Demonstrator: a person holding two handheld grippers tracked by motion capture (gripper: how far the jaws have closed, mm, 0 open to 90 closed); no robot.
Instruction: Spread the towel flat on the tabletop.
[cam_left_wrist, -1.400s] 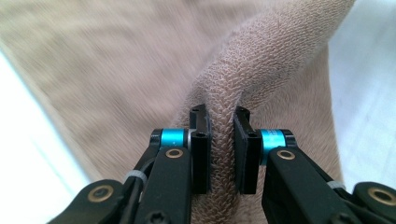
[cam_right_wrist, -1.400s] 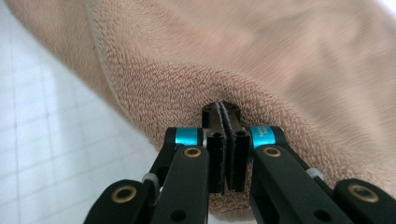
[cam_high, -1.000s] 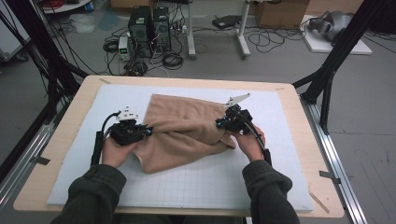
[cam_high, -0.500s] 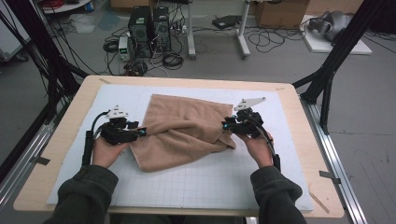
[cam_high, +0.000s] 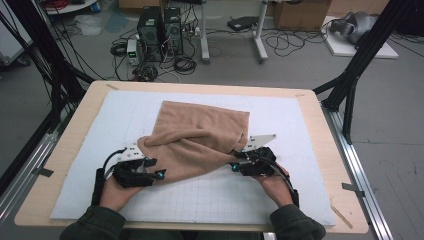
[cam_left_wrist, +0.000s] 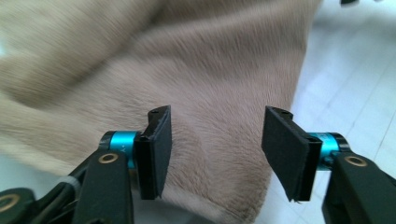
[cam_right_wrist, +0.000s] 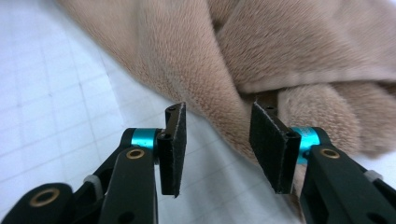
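**Towel edge ahead of both open jaws**

The tan towel (cam_high: 200, 135) is seen lying rumpled on the white mat (cam_high: 280, 195), its near edge run between the two grippers. Left gripper (cam_left_wrist: 215, 149): jaws apart, nothing clamped, towel hem directly ahead and beneath. Right gripper (cam_right_wrist: 217, 149): jaws apart, a folded corner just beyond them, towards the right-hand jaw. Neither is judged nearer.

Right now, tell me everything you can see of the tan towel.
The tan towel is plush, fleece-like cloth lying rumpled on the white gridded mat. Its far edge lies flat; the near part is bunched into folds. The left gripper and right gripper sit at its near corners, both with jaws open, gripping nothing.
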